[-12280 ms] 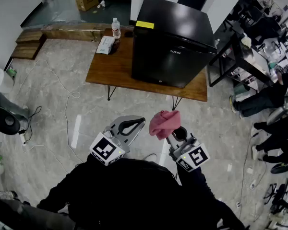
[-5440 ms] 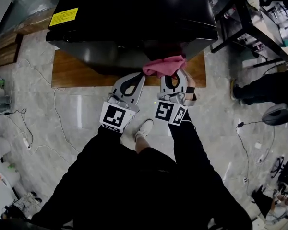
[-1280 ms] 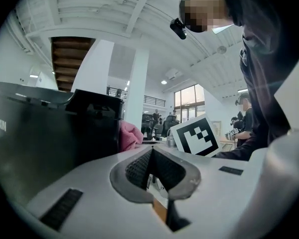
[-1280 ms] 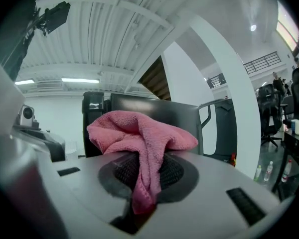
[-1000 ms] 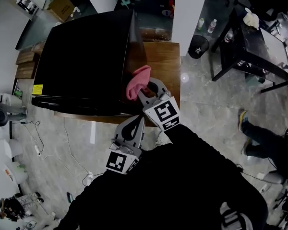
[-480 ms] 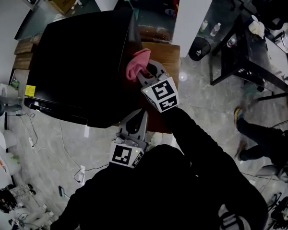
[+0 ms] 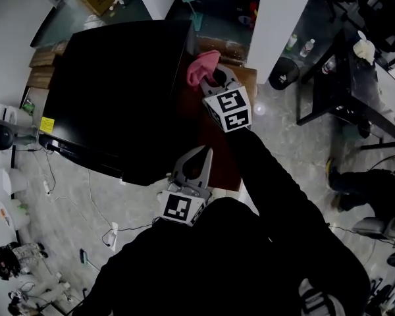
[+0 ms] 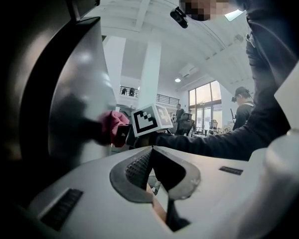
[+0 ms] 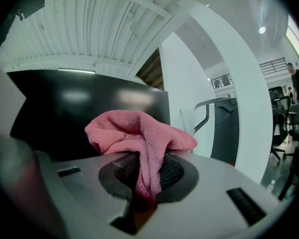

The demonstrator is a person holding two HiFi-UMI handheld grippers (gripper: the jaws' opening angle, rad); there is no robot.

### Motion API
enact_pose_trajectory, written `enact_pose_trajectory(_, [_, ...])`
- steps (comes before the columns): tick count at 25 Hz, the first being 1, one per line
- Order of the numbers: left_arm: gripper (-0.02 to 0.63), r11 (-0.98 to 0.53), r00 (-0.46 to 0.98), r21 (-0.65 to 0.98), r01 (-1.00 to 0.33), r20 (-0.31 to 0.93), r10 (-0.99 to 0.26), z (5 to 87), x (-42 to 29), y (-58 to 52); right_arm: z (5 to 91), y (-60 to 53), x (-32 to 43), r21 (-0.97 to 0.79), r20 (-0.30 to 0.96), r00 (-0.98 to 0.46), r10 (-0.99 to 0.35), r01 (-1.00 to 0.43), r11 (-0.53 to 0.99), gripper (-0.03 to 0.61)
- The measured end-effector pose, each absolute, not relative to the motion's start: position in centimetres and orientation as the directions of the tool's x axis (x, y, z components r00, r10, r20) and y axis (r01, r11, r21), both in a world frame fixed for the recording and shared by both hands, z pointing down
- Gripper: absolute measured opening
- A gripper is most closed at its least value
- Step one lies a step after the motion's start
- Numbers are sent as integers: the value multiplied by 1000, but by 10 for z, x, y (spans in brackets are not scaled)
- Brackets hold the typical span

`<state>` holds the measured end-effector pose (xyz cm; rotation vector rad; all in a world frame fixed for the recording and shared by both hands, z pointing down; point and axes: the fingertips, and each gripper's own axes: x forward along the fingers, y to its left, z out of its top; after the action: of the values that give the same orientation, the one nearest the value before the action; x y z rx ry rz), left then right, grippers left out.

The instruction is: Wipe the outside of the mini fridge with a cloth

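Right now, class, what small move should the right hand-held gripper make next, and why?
Probably sweep the pink cloth along the mini fridge's side panel toward its front: the right hand-held gripper clamps the cloth against that panel near the rear edge.

Pink cloth (image 9: 139,128); black fridge (image 7: 112,91) (table (image 7: 247,76) likely brown).

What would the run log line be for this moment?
phase: wiping | right gripper: shut on pink cloth, at side of mini fridge | left gripper: shut, empty, idle
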<state>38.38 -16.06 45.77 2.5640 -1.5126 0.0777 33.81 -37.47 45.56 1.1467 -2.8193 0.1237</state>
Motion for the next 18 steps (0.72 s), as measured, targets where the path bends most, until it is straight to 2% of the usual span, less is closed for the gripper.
enact_pose_trajectory(7, [5, -483, 493, 103, -870, 132, -860, 455, 379, -166, 460, -413, 339, -89, 141, -687, -713, -726, 682, 55])
enact_pose_trajectory(10, [5, -501, 509, 96, -860, 123, -852, 450, 382, -166, 449, -418, 358, -114, 108, -656, -747, -755, 646, 55])
enact_pose_trajectory(14, [5, -520, 529, 100, -848, 144, -836, 456, 382, -157, 437, -389, 390, -103, 60, -641, -765, -767, 634, 55])
enact_pose_trajectory(18, [6, -563, 576, 124, -817, 154, -803, 477, 380, -138, 458, -338, 409, -95, 88, -655, -751, -756, 648, 55])
